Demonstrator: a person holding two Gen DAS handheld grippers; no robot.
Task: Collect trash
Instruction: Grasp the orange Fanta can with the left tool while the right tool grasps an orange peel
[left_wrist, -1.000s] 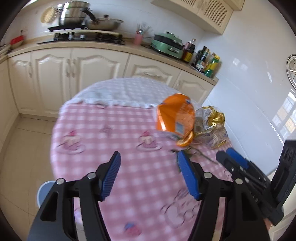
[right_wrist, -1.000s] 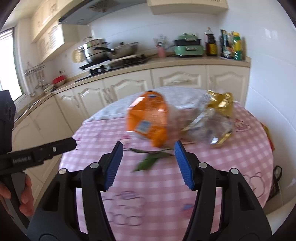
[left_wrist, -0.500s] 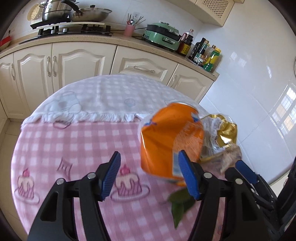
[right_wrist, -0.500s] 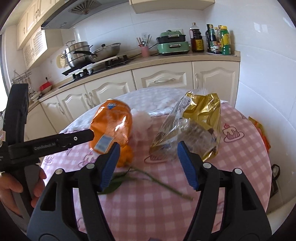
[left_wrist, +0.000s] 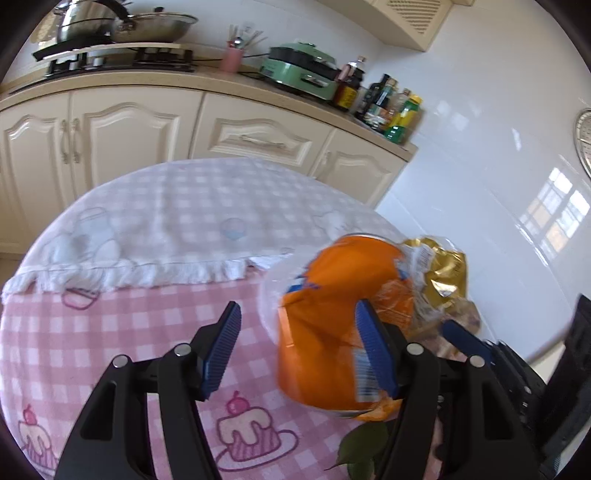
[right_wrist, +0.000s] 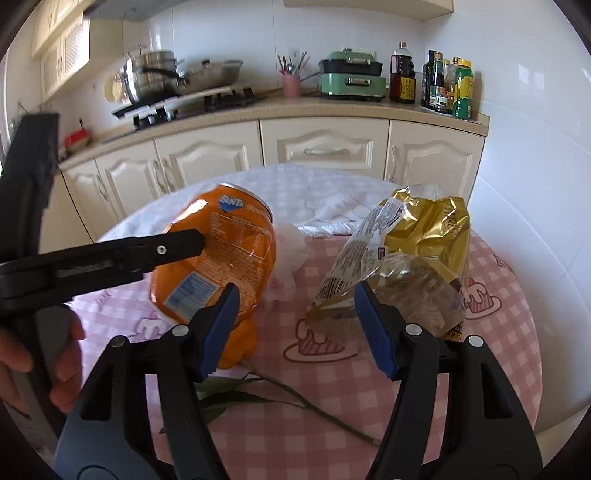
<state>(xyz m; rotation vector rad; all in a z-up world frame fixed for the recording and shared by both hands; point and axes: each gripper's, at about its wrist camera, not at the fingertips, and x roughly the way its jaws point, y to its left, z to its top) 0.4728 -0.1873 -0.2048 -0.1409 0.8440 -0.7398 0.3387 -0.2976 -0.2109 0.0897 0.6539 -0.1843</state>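
A crushed orange Fanta can (left_wrist: 328, 332) (right_wrist: 225, 251) lies on the pink checked tablecloth (left_wrist: 110, 325). My left gripper (left_wrist: 299, 350) is open, its right finger against the can's side and the can partly between the jaws. A gold and clear plastic bag (right_wrist: 413, 258) (left_wrist: 439, 273) lies right of the can. My right gripper (right_wrist: 299, 325) is open, just in front of the bag's lower left end. A crumpled white tissue (right_wrist: 291, 251) sits between can and bag. A green leafy stem (right_wrist: 266, 391) lies on the cloth near me.
A white fringed cloth (left_wrist: 177, 229) covers the table's far half. Cream kitchen cabinets (right_wrist: 325, 147) and a counter with pots, a green cooker (right_wrist: 351, 74) and bottles (right_wrist: 443, 85) stand behind. A white tiled wall (left_wrist: 498, 184) is close on the right.
Both grippers have moved forward toward the trash. The left gripper now reaches around the can; the right gripper has closed in on the bag. Both stay open.
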